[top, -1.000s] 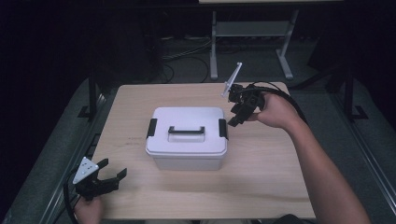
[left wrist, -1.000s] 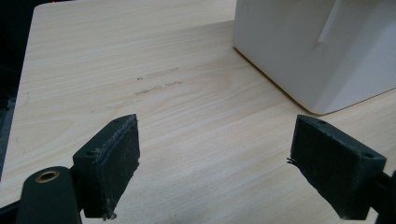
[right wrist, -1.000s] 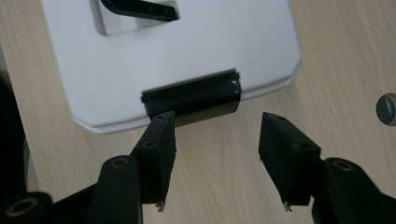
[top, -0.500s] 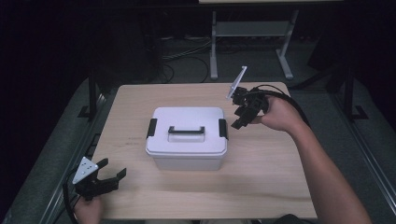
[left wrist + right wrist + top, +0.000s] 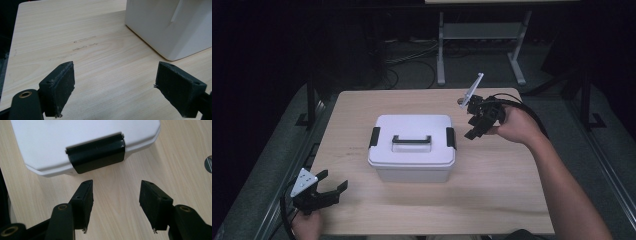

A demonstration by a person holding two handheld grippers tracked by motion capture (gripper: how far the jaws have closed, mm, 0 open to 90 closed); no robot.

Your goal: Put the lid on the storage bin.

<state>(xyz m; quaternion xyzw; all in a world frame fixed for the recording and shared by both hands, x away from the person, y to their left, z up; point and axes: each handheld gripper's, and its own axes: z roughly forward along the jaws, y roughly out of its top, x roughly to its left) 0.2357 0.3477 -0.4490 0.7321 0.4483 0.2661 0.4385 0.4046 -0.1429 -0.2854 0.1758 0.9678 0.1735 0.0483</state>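
A white lidded box (image 5: 412, 146) with a black handle (image 5: 411, 140) and black side latches stands at the middle of the wooden table (image 5: 502, 185). My right gripper (image 5: 472, 129) hovers open just right of the box, its jaws aimed at the right latch (image 5: 96, 155). Nothing sits between those jaws. Down at the front left corner my left gripper (image 5: 332, 190) rests open and empty. In the left gripper view (image 5: 115, 92) the box's corner (image 5: 172, 27) stands ahead to the right, well apart from the jaws.
A small round metal piece (image 5: 208, 163) is set in the tabletop near the right gripper. Behind the table a metal stand (image 5: 479, 40) and cables lie on the dark floor. Metal rails run along both table sides.
My right gripper has drawn slightly away from the box's right latch, toward the right. The left gripper has stayed put.
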